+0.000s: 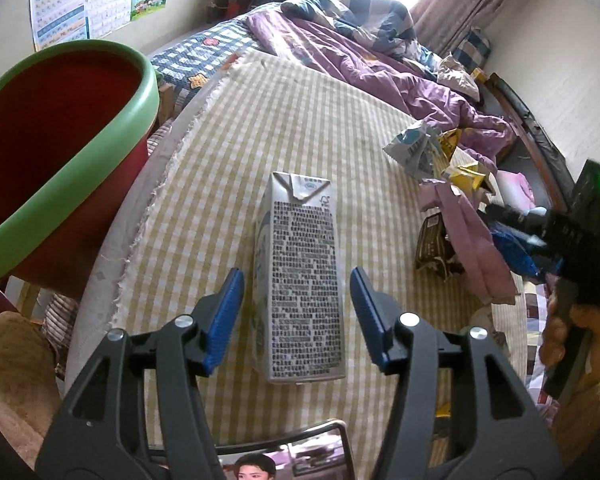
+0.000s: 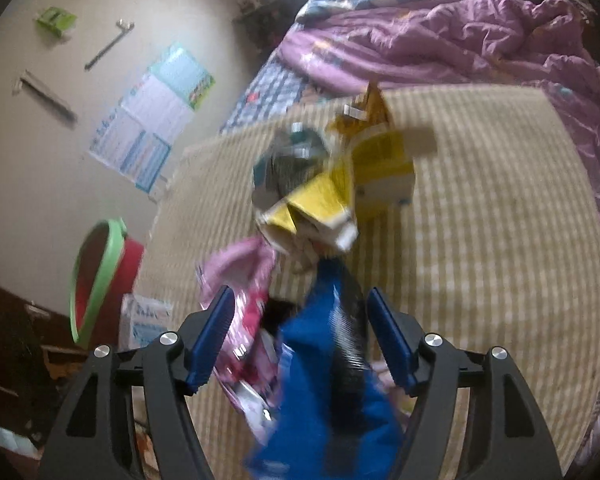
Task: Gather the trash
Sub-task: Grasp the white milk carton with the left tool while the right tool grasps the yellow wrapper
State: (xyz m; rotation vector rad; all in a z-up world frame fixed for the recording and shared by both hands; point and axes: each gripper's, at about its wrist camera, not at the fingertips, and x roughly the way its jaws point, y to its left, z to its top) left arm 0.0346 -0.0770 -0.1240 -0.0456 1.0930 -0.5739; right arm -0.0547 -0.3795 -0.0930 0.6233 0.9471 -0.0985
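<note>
straddling milk carton (image 1: 300, 280), left tongs (image 1: 296, 316) spread

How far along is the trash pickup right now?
Nothing looks binned yet: what shows of the red bin is bare. The left claw is open astride the milk carton, not gripping. The right claw is open around a blue wrapper. Yellow cartons and a pink wrapper remain on the checked cloth.

Motion-blurred blue wrapper (image 2: 323, 380), trash heap (image 2: 331, 184)
</note>
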